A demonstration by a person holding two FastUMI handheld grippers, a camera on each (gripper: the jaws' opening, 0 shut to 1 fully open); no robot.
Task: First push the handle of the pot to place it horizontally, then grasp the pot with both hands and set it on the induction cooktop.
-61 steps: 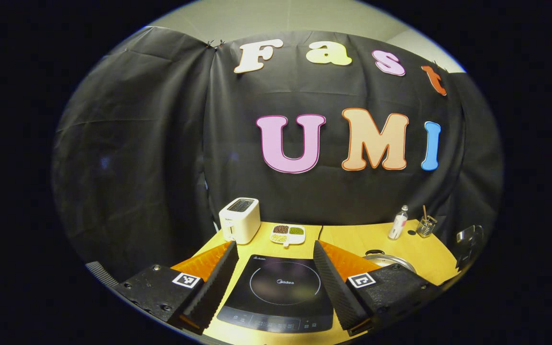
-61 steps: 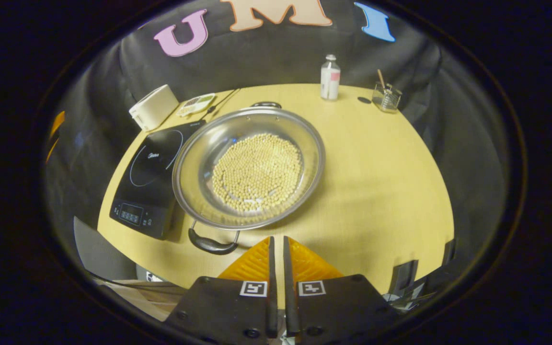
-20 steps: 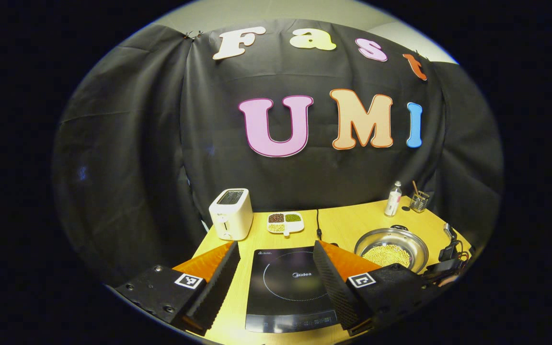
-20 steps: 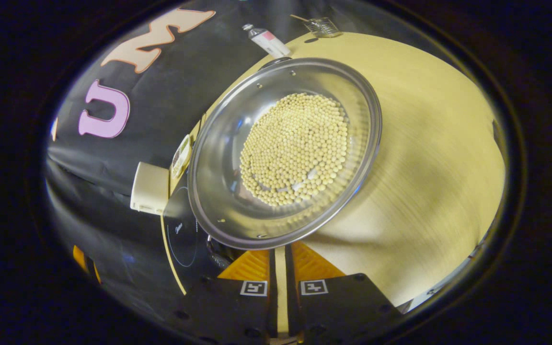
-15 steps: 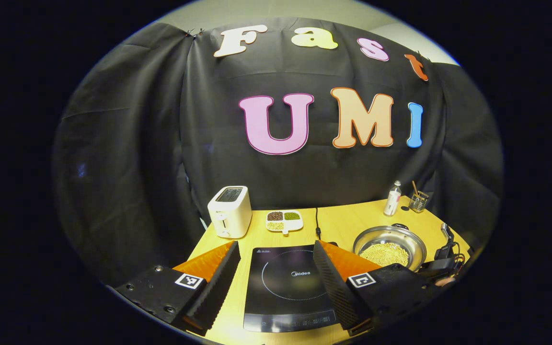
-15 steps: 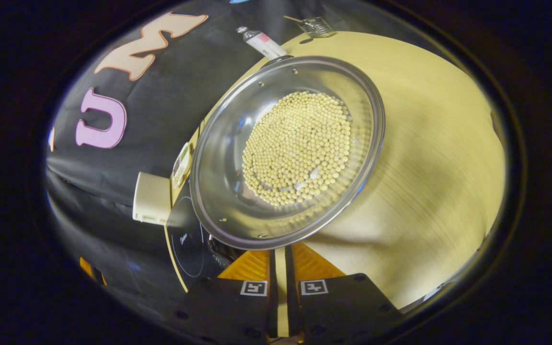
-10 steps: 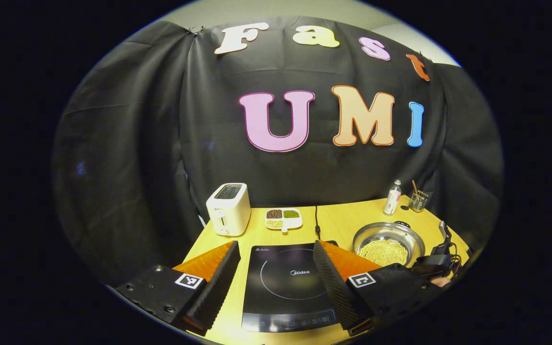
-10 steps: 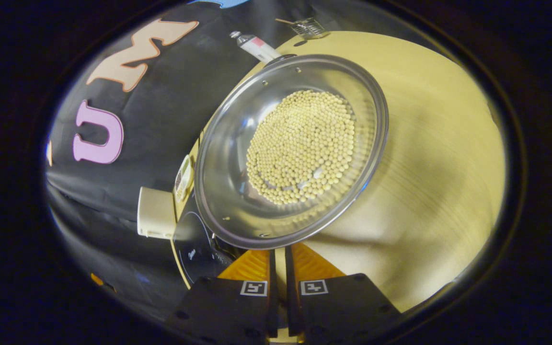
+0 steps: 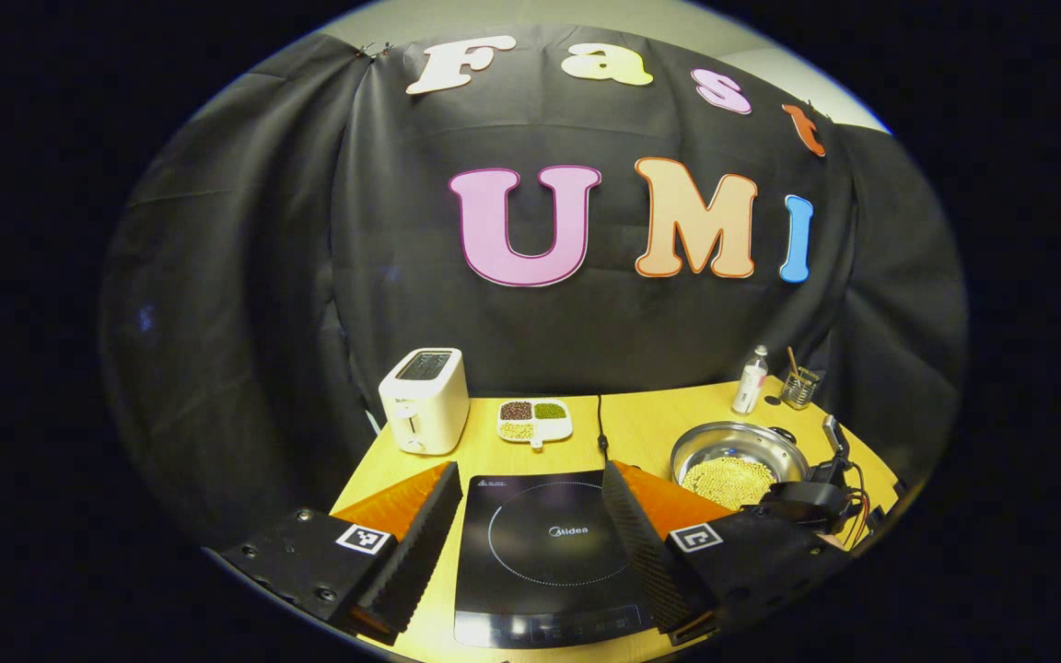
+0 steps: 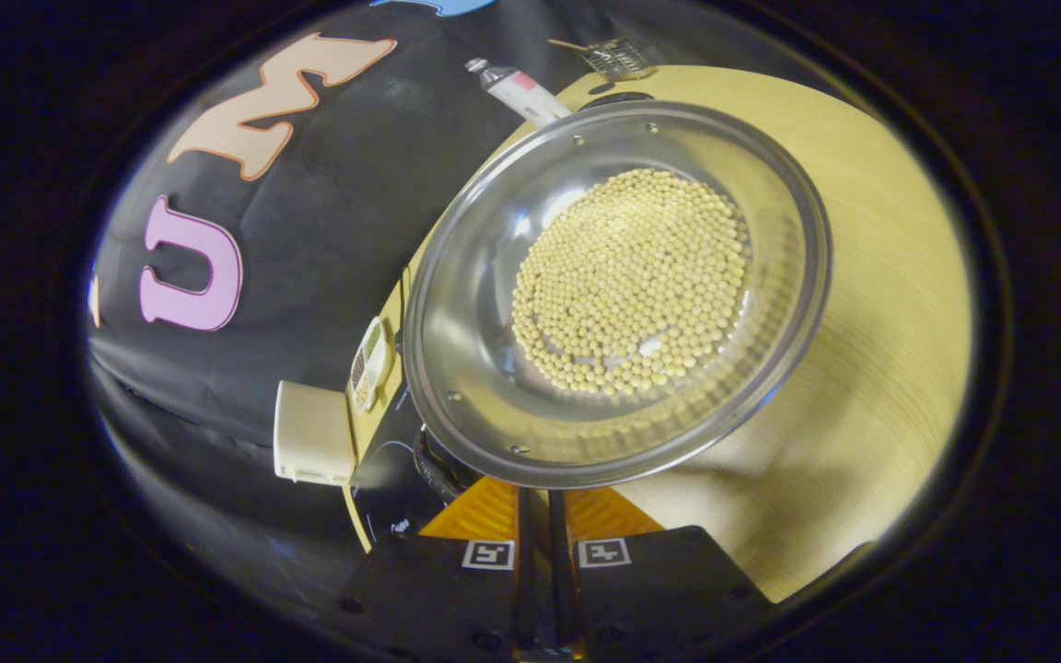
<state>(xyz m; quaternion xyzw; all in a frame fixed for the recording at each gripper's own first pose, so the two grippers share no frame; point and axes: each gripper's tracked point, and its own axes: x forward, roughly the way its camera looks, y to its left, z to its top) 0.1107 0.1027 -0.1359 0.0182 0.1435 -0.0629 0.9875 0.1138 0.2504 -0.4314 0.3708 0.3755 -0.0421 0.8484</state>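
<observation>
Pot [image 10: 618,285], round shiny steel with pale beans, is neared by the narrowed right gripper [image 10: 540,497]; left gripper [image 9: 530,516] is spread wide.

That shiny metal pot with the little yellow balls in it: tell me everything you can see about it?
The round, shallow, shiny steel pot has a wide flat rim with small rivets and holds a layer of small pale yellow beads. It sits upright on the light wooden table, right beside the black induction cooktop, not on it. One dark loop handle shows under the near rim, another at the far rim. The right gripper, fingers nearly together, is at the near handle; contact is hidden.
</observation>
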